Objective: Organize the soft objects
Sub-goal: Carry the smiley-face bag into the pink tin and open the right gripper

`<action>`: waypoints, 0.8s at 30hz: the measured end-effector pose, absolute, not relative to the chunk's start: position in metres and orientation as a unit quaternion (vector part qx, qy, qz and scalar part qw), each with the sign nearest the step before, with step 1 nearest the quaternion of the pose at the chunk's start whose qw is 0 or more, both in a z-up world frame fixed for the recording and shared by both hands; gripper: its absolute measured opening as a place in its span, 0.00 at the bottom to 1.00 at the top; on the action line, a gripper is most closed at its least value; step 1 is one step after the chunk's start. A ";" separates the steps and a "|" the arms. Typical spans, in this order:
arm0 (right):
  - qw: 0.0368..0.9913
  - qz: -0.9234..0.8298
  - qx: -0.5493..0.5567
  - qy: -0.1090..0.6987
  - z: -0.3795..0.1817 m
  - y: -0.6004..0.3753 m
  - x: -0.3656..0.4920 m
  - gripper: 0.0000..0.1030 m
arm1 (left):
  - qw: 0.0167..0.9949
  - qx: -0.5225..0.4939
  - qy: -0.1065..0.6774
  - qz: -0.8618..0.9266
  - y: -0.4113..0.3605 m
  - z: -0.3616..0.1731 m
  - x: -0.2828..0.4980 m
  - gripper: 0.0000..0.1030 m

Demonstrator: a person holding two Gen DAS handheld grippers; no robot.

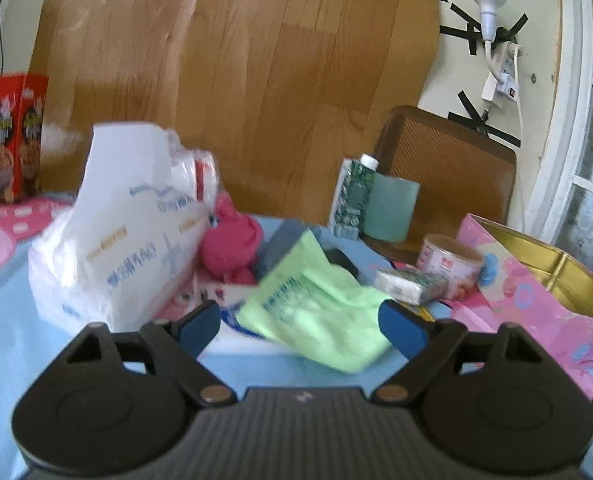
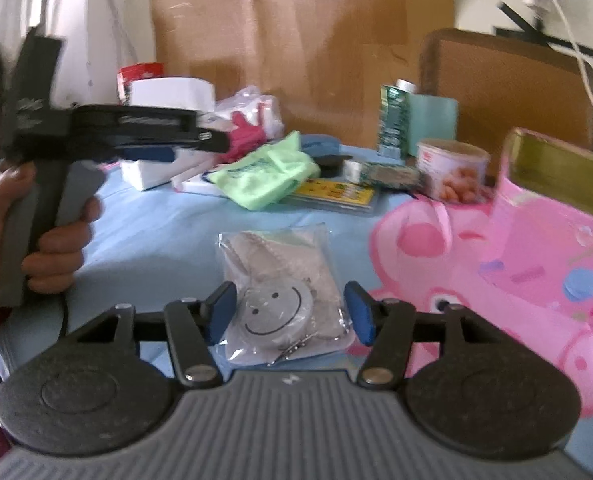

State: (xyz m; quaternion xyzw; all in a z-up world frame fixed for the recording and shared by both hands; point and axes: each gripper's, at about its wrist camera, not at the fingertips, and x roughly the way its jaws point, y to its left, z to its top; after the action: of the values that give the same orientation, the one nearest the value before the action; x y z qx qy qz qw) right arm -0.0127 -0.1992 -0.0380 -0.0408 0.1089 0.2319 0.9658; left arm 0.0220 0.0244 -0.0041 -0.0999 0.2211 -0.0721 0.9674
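mostly blurred blue print, white bag point(image 1: 120, 232)

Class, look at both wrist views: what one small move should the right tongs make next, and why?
Probably close the right tongs on the clear packet with the smiley face. The packet lies flat on the blue tablecloth, between the open blue pads, which do not seem to press it yet. The left tongs stand open before the green cloth.
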 end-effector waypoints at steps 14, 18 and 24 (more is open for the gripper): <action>0.963 0.240 -0.028 0.120 -0.044 -0.205 -0.010 0.75 | 0.883 -0.175 0.362 -0.242 -0.021 -0.012 0.011 0.86; 0.960 0.249 -0.032 0.121 -0.045 -0.205 -0.009 0.74 | 0.866 -0.185 0.383 -0.263 -0.036 -0.018 0.016 0.87; 0.965 0.237 -0.037 0.107 -0.047 -0.205 -0.010 0.63 | 0.876 -0.157 0.380 -0.252 -0.048 -0.022 0.013 0.85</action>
State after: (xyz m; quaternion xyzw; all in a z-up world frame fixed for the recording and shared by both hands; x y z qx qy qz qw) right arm -0.0101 -0.2052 -0.0474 -0.0374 0.1075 0.2372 0.9648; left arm 0.0132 -0.0482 -0.0217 -0.1568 0.3796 -0.2518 0.8763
